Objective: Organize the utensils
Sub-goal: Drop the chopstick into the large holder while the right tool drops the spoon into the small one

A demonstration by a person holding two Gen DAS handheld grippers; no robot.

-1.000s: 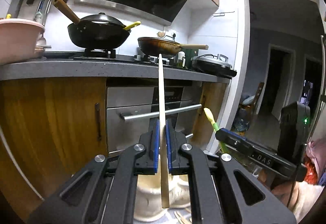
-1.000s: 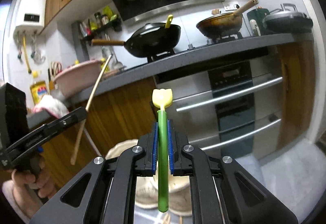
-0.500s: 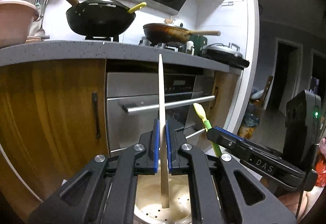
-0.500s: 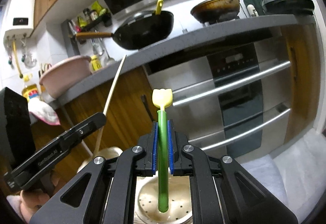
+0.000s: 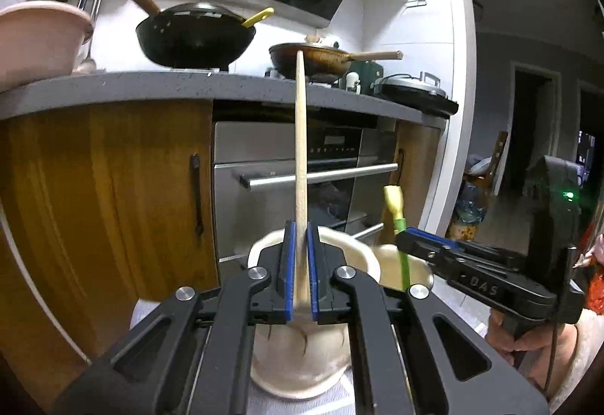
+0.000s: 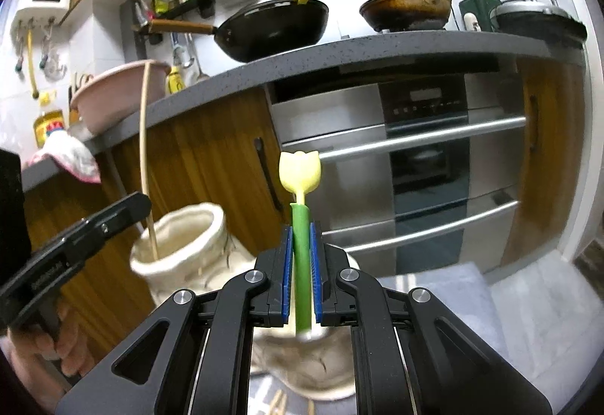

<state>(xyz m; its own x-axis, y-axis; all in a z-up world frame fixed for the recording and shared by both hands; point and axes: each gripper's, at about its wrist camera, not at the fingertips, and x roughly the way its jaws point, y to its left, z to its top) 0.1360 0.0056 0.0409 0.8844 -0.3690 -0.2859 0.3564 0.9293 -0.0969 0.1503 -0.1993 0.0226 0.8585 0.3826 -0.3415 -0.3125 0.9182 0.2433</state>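
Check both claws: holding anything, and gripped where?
Left claw pinches a wooden chopstick low on its shaft, most of it standing above the pads. Right claw clamps a green utensil on its lower handle, yellow tulip end up.

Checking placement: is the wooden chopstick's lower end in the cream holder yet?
In: the chopstick dips below the holder's rim.

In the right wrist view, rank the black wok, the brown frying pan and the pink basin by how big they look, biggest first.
1. black wok
2. pink basin and brown frying pan look about alike. The basin is partly hidden at the fisheye edge, so I won't rank them.
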